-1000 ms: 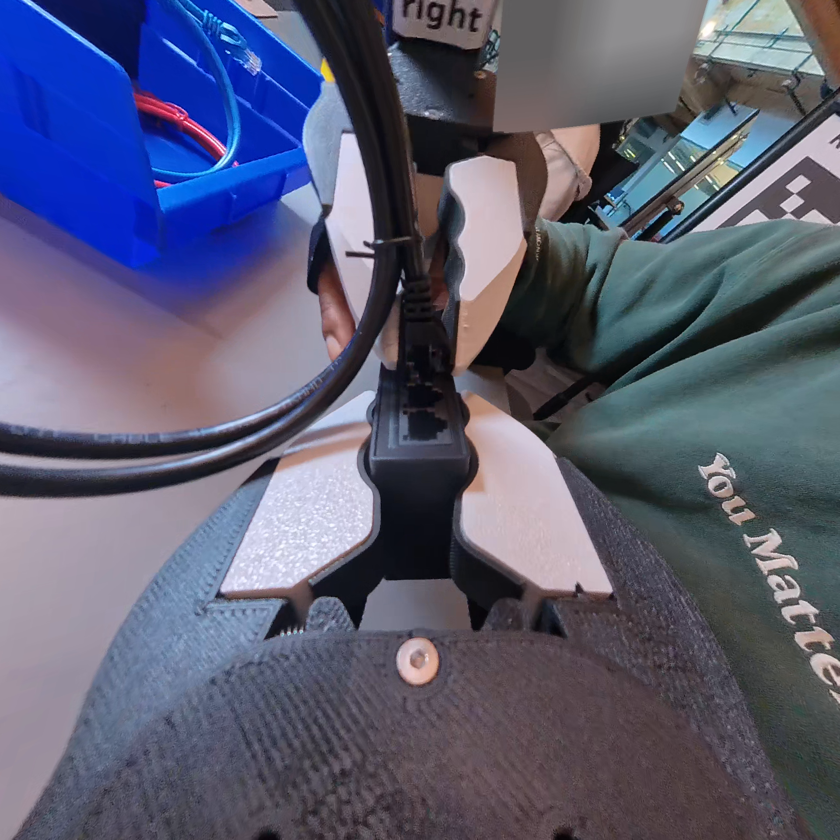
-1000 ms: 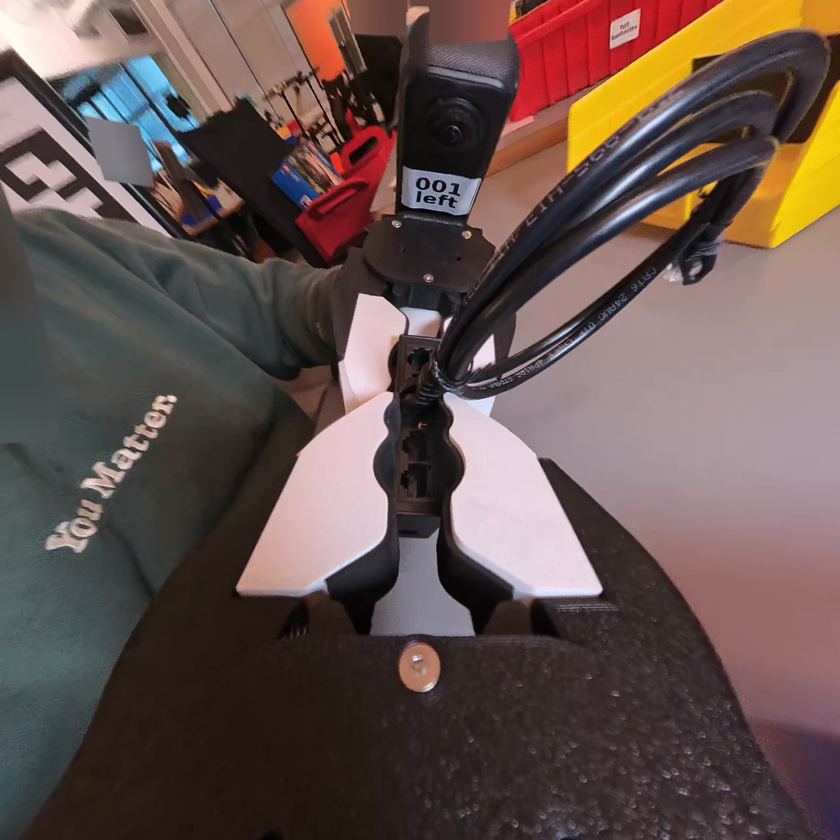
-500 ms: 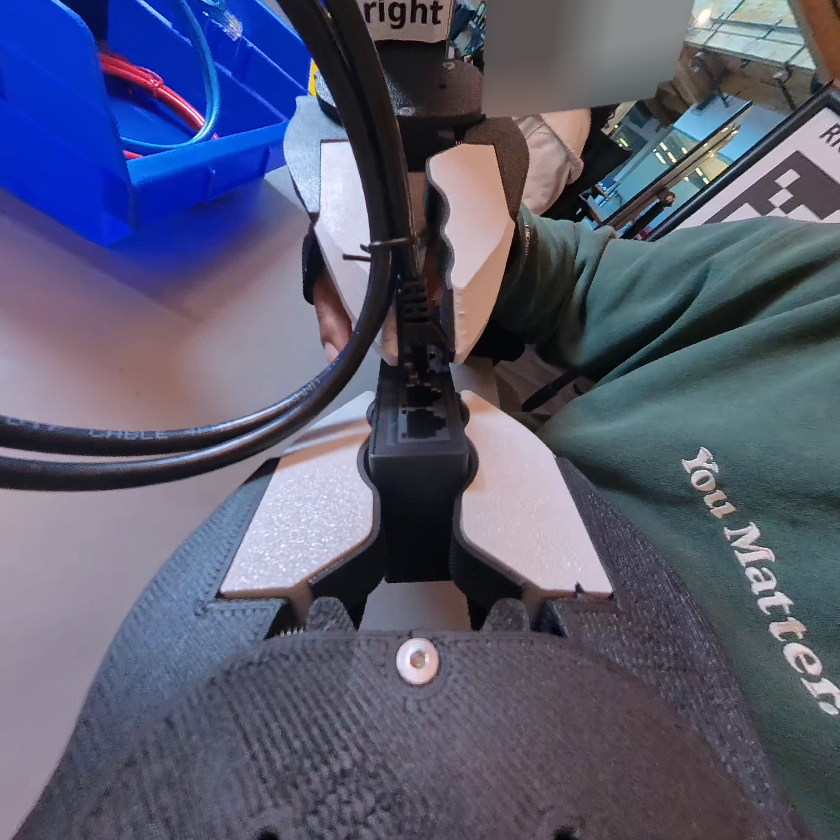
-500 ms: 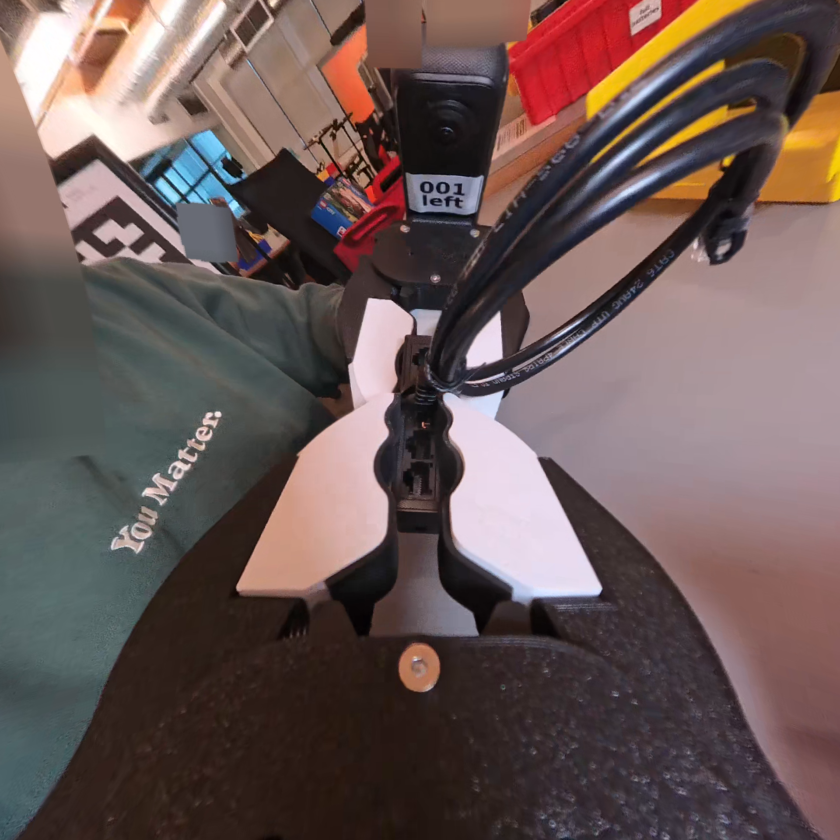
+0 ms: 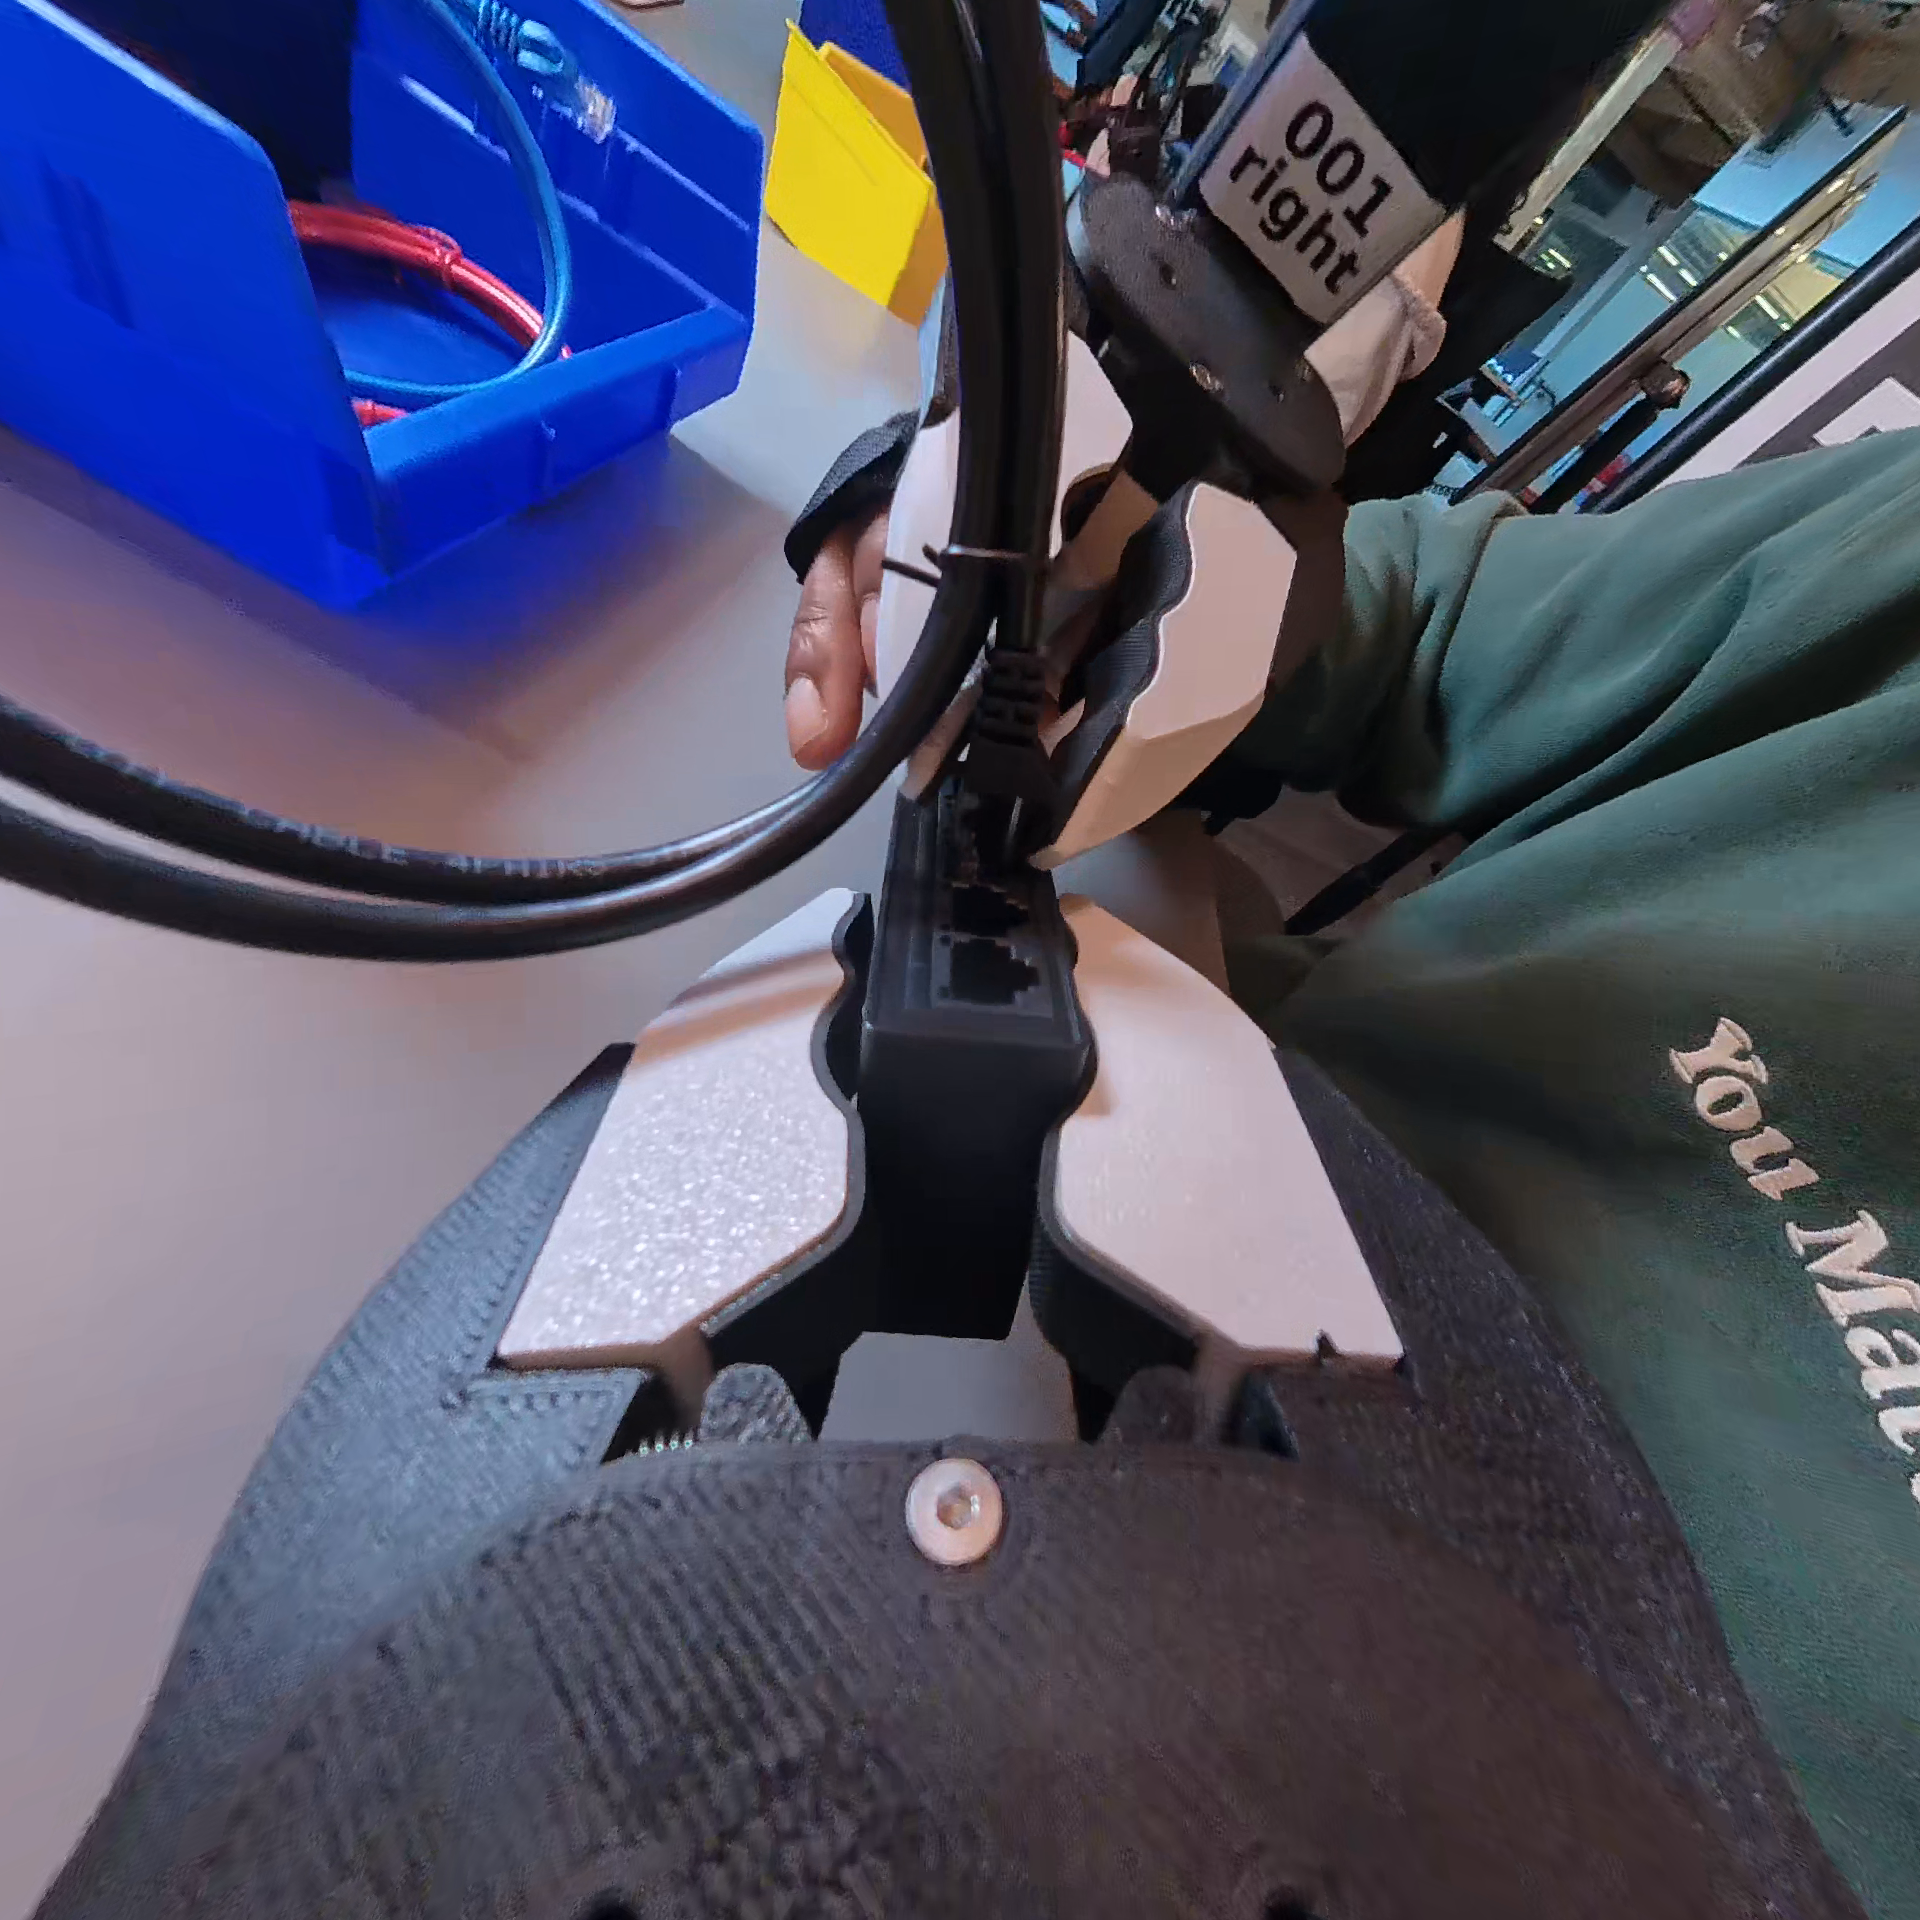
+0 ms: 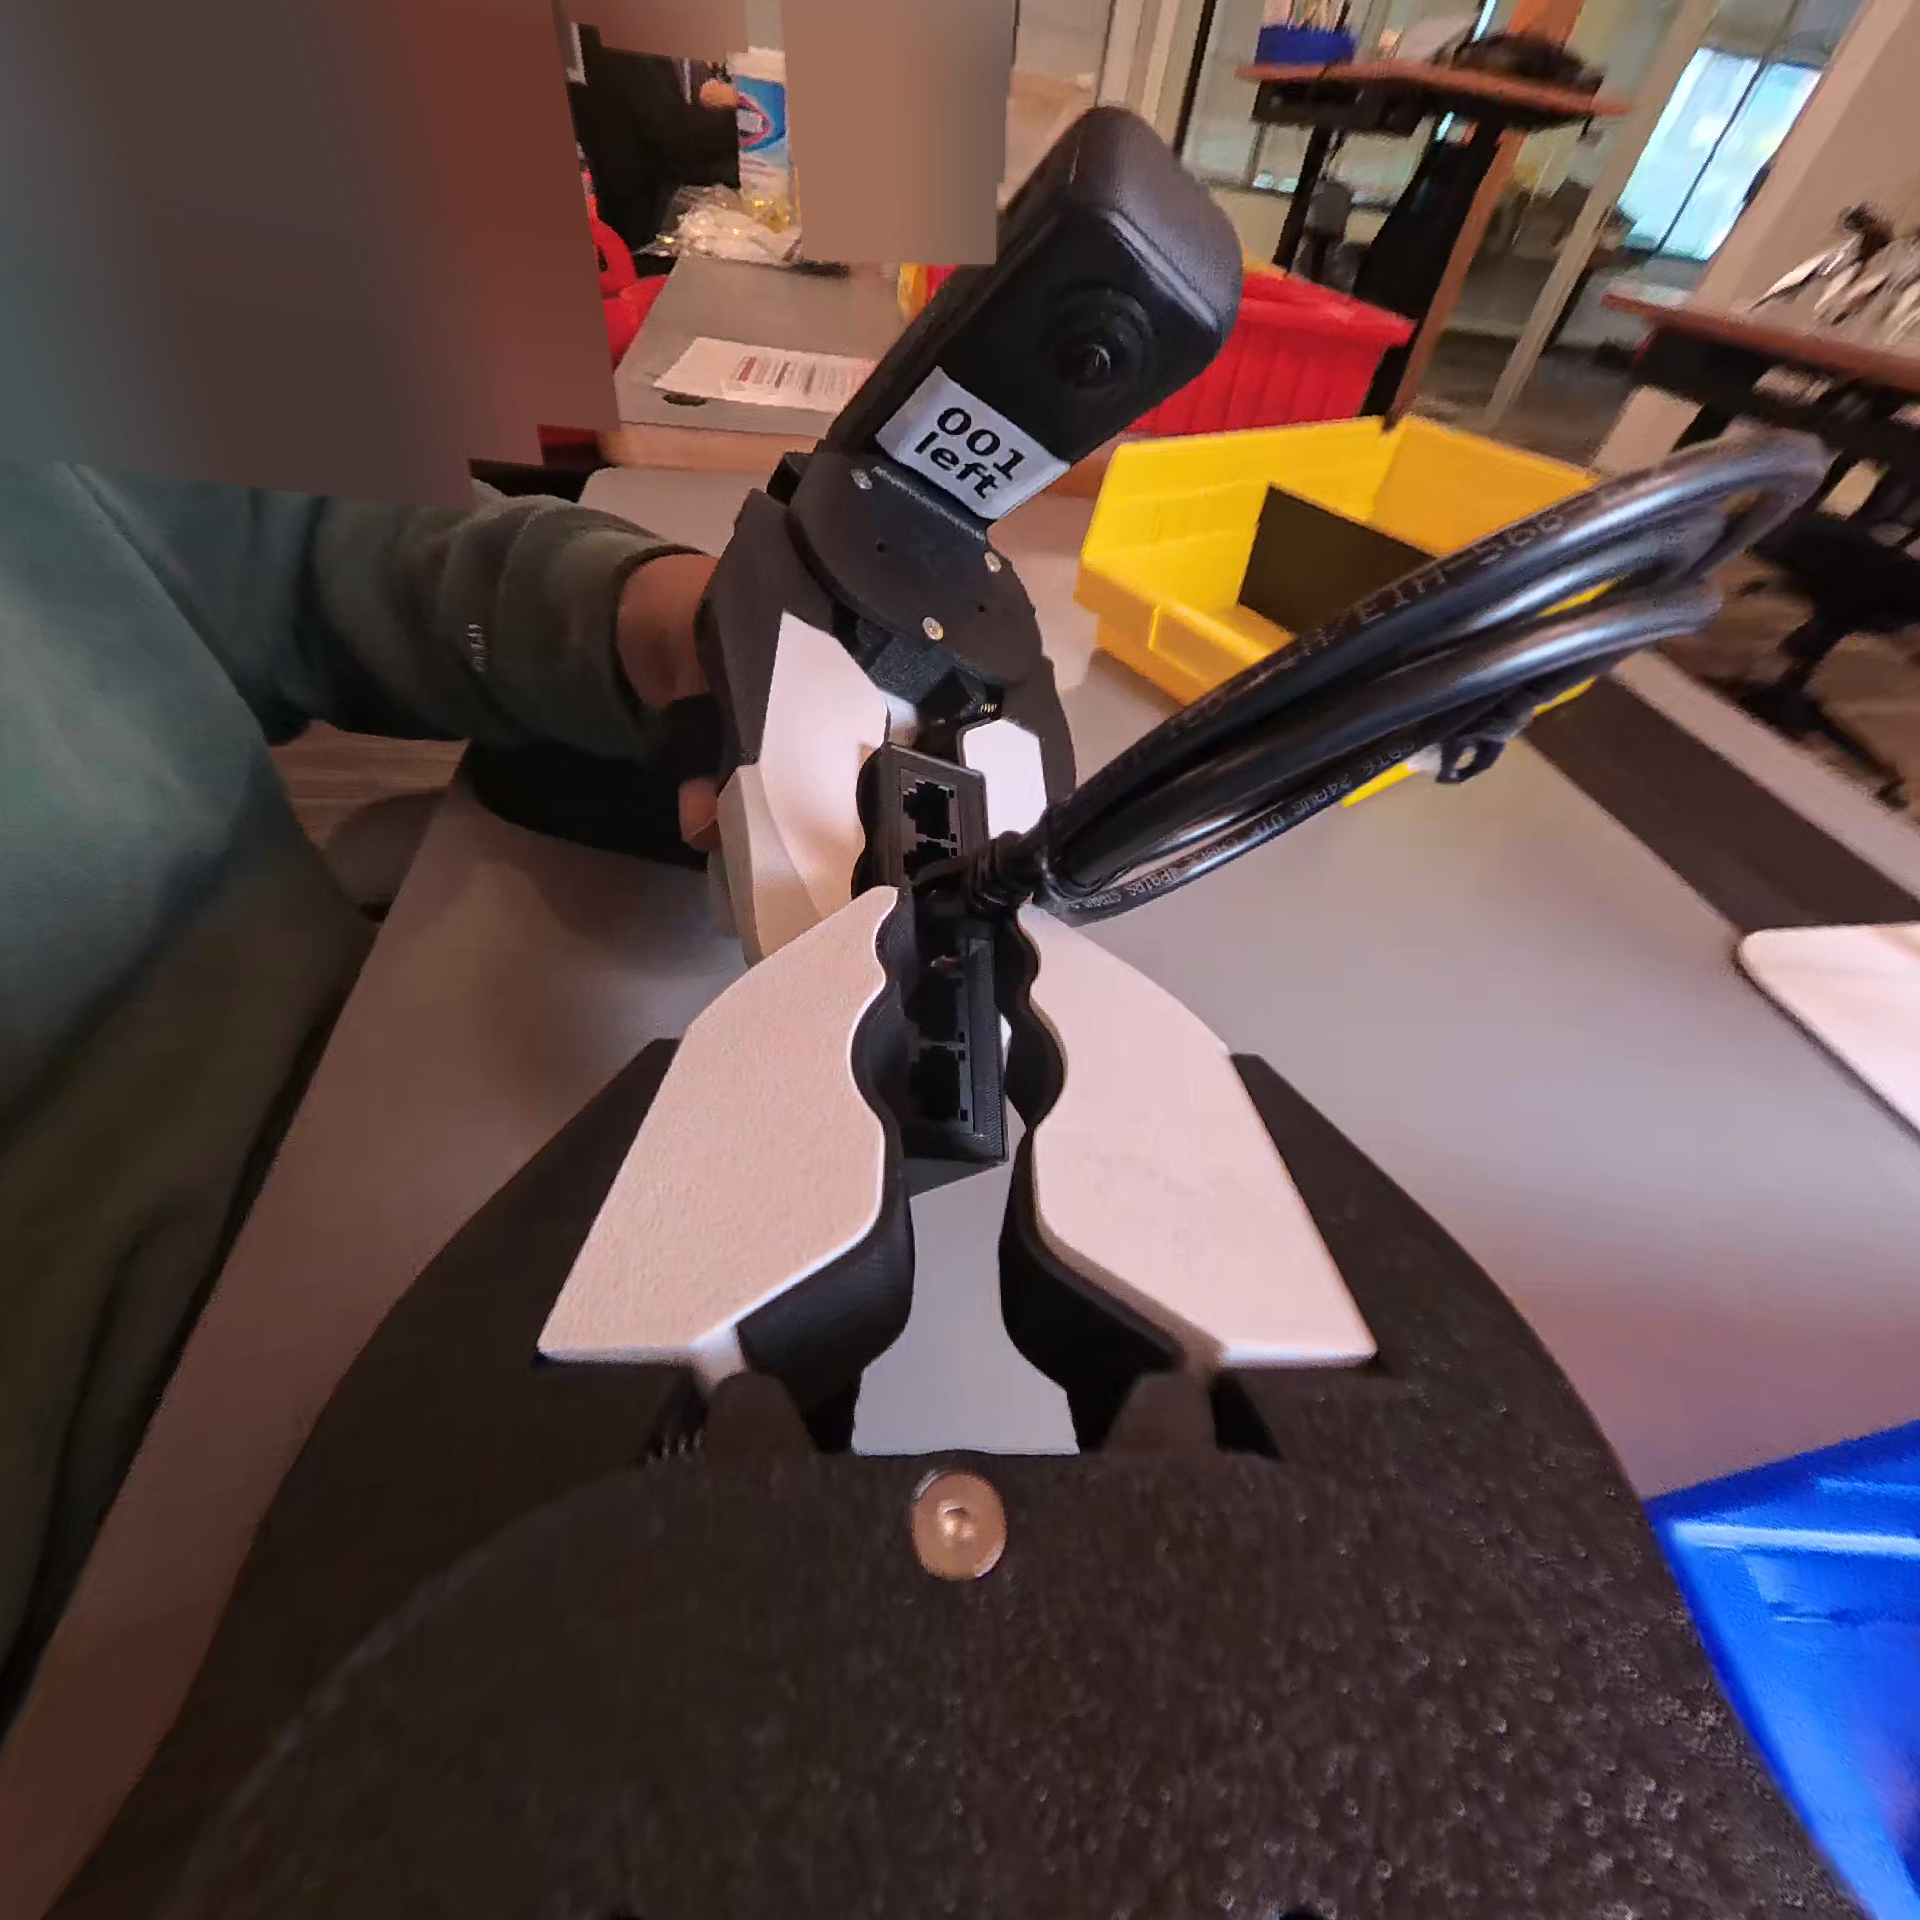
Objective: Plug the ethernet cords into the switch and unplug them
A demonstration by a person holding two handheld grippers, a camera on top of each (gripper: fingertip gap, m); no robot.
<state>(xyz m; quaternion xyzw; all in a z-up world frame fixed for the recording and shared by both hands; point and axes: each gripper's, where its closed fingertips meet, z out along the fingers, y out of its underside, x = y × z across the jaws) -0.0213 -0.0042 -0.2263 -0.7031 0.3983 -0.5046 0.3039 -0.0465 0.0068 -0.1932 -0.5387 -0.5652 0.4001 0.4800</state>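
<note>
Evidently midway, the left gripper (image 5: 961, 1039) clamps the switch (image 5: 966, 1049) while the right gripper (image 6: 951, 935) pinches the black cord's plug (image 6: 992, 878) at a port, other ports unfilled.

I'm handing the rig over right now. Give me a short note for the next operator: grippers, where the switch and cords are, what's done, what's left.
Left gripper: shut on the black switch, held off the table, ports up.
Right gripper: closed around the switch at the plug of the black ethernet cord, which sits at a port; full seating cannot be confirmed.
The cord's coil hangs free, tie-wrapped.
Two ports nearest the left gripper are empty.
Blue and red cords lie in the blue bin.
Left: confirm seating, plug the rest, unplug all.
</note>
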